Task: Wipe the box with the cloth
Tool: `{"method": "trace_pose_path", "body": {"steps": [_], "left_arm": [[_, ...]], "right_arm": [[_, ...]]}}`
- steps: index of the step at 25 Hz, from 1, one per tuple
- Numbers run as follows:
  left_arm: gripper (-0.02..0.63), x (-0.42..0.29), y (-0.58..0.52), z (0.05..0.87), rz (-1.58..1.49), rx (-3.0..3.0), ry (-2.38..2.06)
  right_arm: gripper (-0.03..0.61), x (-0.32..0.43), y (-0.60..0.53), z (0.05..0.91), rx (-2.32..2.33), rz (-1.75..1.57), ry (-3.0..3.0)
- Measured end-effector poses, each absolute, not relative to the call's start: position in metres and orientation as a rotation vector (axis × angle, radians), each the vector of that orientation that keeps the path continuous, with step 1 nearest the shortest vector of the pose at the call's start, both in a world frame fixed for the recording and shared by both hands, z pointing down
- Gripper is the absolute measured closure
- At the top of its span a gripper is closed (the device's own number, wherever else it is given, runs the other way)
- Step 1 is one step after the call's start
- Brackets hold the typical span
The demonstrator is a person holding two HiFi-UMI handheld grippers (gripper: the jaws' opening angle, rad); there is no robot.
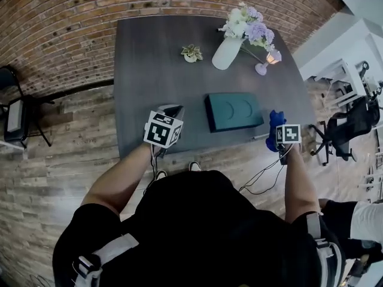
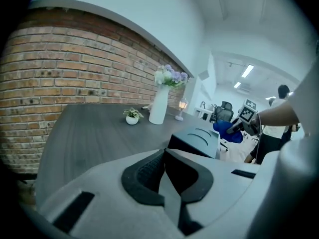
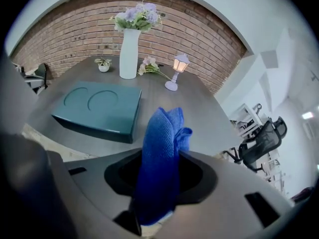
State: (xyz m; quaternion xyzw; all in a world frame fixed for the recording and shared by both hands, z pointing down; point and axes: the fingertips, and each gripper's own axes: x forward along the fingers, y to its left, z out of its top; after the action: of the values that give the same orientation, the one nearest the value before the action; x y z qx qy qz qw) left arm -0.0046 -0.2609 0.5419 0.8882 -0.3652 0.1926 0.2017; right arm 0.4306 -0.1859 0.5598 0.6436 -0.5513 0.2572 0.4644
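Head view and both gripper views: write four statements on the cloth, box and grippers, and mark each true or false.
The right gripper is shut on the blue cloth. True.
The cloth lies spread over the teal box. False: it is held in the gripper, right of the box and apart from it.
The left gripper grips the box. False: its fingers are together on nothing, short of the box.
A white vase stands on the table beyond the box. True.

Teal box [image 1: 233, 111], blue cloth [image 3: 162, 158], dk grey table [image 1: 155, 64], white vase [image 1: 227, 52], red brick wall [image 1: 60, 28].
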Motion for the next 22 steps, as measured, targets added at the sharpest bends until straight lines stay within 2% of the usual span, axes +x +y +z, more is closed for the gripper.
{"method": "trace_pose_path", "body": {"steps": [6, 11, 13, 16, 22], "left_arm": [[0.604, -0.031, -0.268, 0.534, 0.458, 2.342, -1.223], [0.604, -0.021, -0.259, 0.531, 0.445, 2.326, -1.29], [0.604, -0.022, -0.254, 0.532, 0.453, 2.301, -1.32], [0.604, -0.035, -0.25, 0.531, 0.447, 2.25, -1.391], [0.604, -0.067, -0.234, 0.531, 0.454, 2.142, -1.518]], "right_arm": [[0.428, 0.42, -0.264, 0.547, 1.472, 0.531, -1.448], [0.428, 0.367, -0.325, 0.562, 1.303, 0.528, -1.539], [0.429, 0.317, -0.338, 0.574, 1.169, 0.472, -1.604], [0.428, 0.198, -0.339, 0.58, 0.881, 0.354, -1.826], [0.428, 0.038, -0.282, 0.558, 0.451, 0.192, -2.037]]}}
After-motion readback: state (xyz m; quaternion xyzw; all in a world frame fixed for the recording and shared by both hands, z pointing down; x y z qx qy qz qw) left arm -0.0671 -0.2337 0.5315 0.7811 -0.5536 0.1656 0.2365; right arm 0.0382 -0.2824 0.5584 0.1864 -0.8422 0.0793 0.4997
